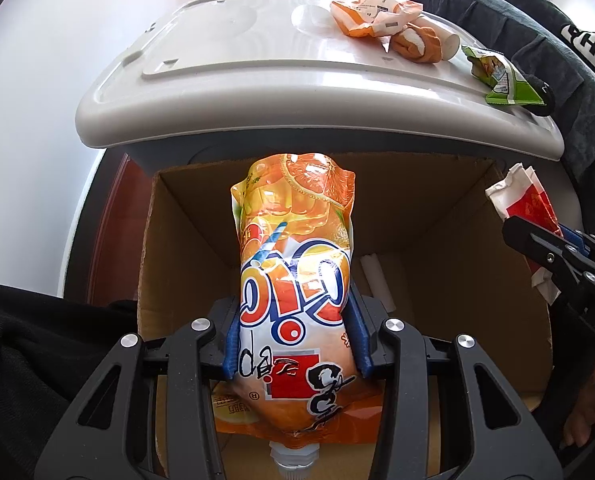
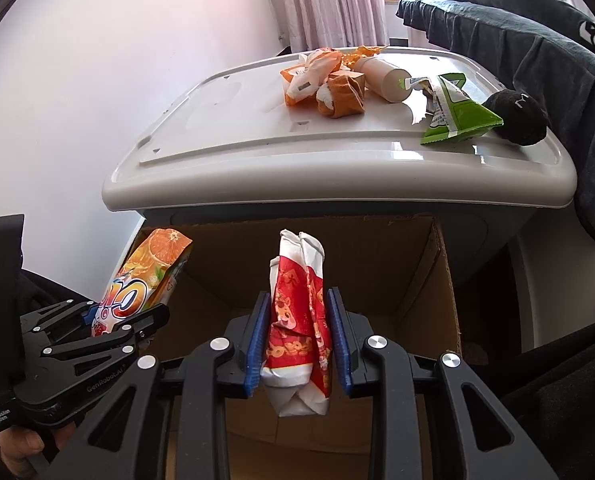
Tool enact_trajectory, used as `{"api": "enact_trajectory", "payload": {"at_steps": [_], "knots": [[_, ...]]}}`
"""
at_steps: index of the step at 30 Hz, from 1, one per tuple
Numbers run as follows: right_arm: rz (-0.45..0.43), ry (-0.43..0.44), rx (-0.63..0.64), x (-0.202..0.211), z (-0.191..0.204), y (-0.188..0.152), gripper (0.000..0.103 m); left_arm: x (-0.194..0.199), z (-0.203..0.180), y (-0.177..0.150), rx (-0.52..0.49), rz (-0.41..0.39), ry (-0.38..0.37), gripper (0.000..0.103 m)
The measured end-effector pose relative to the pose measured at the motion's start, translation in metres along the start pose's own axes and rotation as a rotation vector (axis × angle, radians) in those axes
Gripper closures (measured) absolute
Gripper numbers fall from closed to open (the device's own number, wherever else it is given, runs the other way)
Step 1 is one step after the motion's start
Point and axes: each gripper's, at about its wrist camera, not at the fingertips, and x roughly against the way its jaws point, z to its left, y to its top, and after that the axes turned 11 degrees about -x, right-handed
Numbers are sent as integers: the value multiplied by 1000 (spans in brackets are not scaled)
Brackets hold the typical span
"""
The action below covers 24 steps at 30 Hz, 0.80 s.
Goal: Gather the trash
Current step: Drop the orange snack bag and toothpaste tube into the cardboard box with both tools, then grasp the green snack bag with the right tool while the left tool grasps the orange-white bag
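Item one: the left claw point(image 1: 295, 340), which we find clamped on an orange juice pouch point(image 1: 295, 264). Its blue pads point(image 1: 230, 350) press the pouch on both sides. The pouch points away from the camera, its screw cap toward us at the bottom of the left wrist view, and it hangs over the open cardboard box point(image 1: 437, 216).

Item two: the right claw point(image 2: 299, 340), which we find closed on a crumpled red and white wrapper point(image 2: 297, 320). The wrapper stands upright between the blue pads and is also held above the cardboard box. From the left wrist view we see this same claw at the right edge, over the box's right wall.

Item three: the cardboard box itself, open at the top, standing just in front of a white plastic bin. A small white roll point(image 1: 377, 280) lies on its floor.

Item four: the bin lid point(image 2: 225, 136), serving as a worktop. On it we count orange and white wrappers point(image 2: 313, 76), a beige tube point(image 2: 385, 80) and a green packet point(image 2: 453, 116), grouped toward the far right of the lid.

Item five: a dark garment point(image 2: 537, 60) draped at the right, beside the lid, with a black knob-like lump touching the green packet.
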Motion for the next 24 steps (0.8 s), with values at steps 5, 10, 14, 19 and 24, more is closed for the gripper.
{"api": "enact_trajectory", "payload": {"at_steps": [5, 10, 14, 19, 24], "knots": [[-23, -21, -12, 2, -2, 2, 47, 2, 3, 1, 11, -3, 28, 21], [-43, -25, -71, 6, -13, 6, 42, 3, 9, 2, 46, -6, 11, 18], [-58, -23, -107, 10, -20, 10, 42, 5, 14, 3, 67, -3, 3, 18], [-80, -22, -125, 15, -25, 17, 42, 24, 18, 8, 71, -81, 48, 18], [-106, -21, -128, 23, -31, 45, 40, 67, 23, 32, 45, -273, 111, 16]]}}
